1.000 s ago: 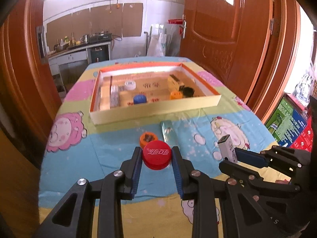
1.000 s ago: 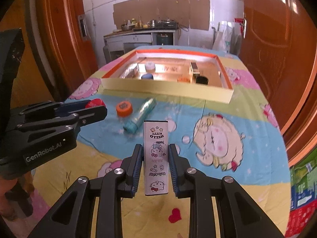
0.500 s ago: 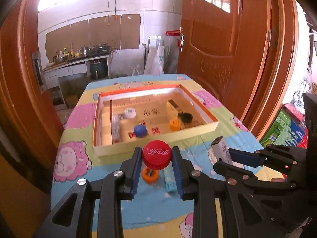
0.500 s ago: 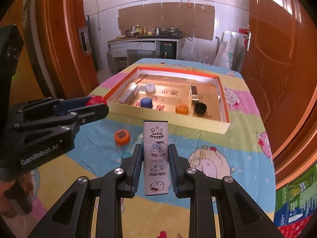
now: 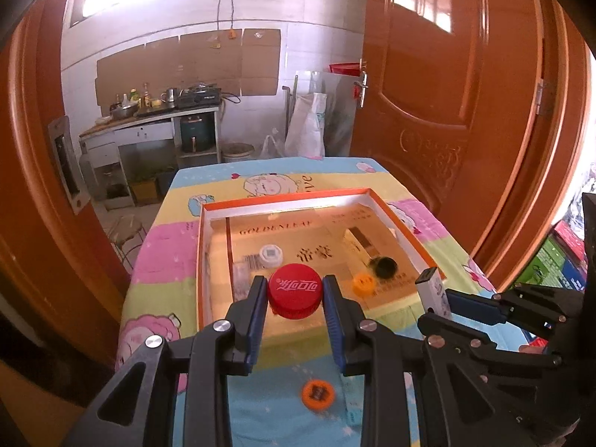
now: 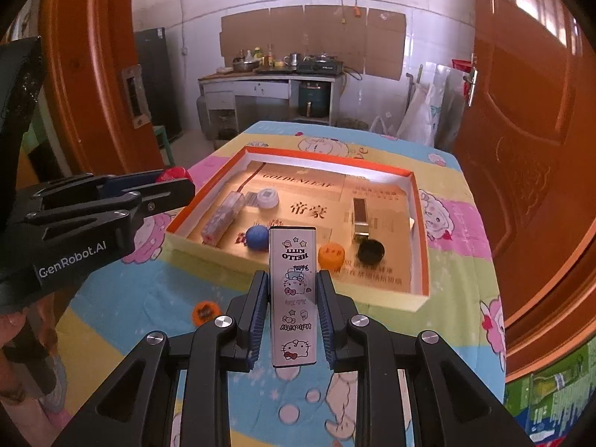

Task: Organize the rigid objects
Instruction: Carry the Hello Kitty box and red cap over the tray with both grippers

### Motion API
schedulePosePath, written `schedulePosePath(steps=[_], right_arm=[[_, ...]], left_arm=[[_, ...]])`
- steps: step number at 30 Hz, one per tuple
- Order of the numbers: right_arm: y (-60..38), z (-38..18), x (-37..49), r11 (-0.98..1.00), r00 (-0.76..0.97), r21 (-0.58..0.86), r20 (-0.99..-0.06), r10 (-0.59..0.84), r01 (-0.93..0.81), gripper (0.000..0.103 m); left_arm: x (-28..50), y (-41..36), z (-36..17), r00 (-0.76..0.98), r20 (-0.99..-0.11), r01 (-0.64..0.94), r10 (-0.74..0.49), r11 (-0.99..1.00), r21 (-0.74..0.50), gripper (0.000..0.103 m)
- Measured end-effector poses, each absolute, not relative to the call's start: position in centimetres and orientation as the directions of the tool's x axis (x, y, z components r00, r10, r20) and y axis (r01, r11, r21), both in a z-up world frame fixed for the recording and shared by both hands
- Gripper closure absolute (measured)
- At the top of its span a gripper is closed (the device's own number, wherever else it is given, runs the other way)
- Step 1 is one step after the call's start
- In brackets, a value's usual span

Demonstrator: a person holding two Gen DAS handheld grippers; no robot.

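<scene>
My left gripper (image 5: 295,290) is shut on a red bottle cap (image 5: 295,290) and holds it in the air above the near wall of the shallow orange-rimmed box (image 5: 287,198). My right gripper (image 6: 293,298) is shut on a white Hello Kitty lighter (image 6: 293,298), lifted over the tablecloth just short of the box (image 6: 327,159). Inside the box lie a white cap (image 6: 268,197), a blue cap (image 6: 257,237), an orange cap (image 6: 331,254), a black cap (image 6: 371,251), a clear lighter (image 6: 222,217) and a small carton (image 6: 360,217). In the left wrist view the right gripper (image 5: 434,300) shows at right with the lighter (image 5: 432,290).
An orange cap (image 5: 317,393) and a pale green tube (image 5: 350,402) lie on the cartoon tablecloth (image 6: 447,320) before the box. Wooden doors (image 5: 447,111) flank the table on both sides. A kitchen counter (image 6: 272,74) stands behind. A person's hand (image 6: 15,327) shows at lower left.
Both grippers rose and moved forward toward the box, each keeping its object. The loose orange cap and the tube now lie below and behind the left fingers.
</scene>
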State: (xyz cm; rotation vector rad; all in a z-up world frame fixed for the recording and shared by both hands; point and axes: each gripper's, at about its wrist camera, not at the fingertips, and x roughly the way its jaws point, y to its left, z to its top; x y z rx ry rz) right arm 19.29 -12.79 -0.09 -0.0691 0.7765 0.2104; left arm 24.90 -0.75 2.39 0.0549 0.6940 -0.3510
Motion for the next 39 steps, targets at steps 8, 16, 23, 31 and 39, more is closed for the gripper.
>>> schedulePosePath(steps=[8,16,23,31,39], right_arm=[[-12.9,-0.6,23.5,0.976,0.674,0.031,-0.718,0.173,-0.218,0.077],[-12.7,-1.5,29.0,0.976,0.646,0.06,-0.74,0.186,-0.211,0.077],[-13.1,-3.0,33.2,0.979,0.624,0.081,-0.759,0.184,-0.19,0.077],[-12.7,-4.7,36.7,0.979,0.596,0.093,-0.782,0.185,-0.182,0.077],[-12.7,-6.8,37.9,0.98,0.564,0.104,-0.805,0.184,-0.171,0.077]], left_arm=[[28.9,-0.3,1.8,0.704,-0.652,0.308,-0.282,0.948,-0.078,0.073],[33.6,0.6,0.2,0.68,-0.683,0.268,-0.267,0.957,-0.108,0.073],[37.2,1.2,-1.1,0.672,-0.699,0.234,-0.244,0.966,-0.112,0.073],[41.4,1.6,-3.3,0.634,-0.742,0.193,-0.217,0.974,-0.12,0.073],[43.5,1.6,-5.9,0.581,-0.787,0.172,-0.207,0.977,-0.13,0.073]])
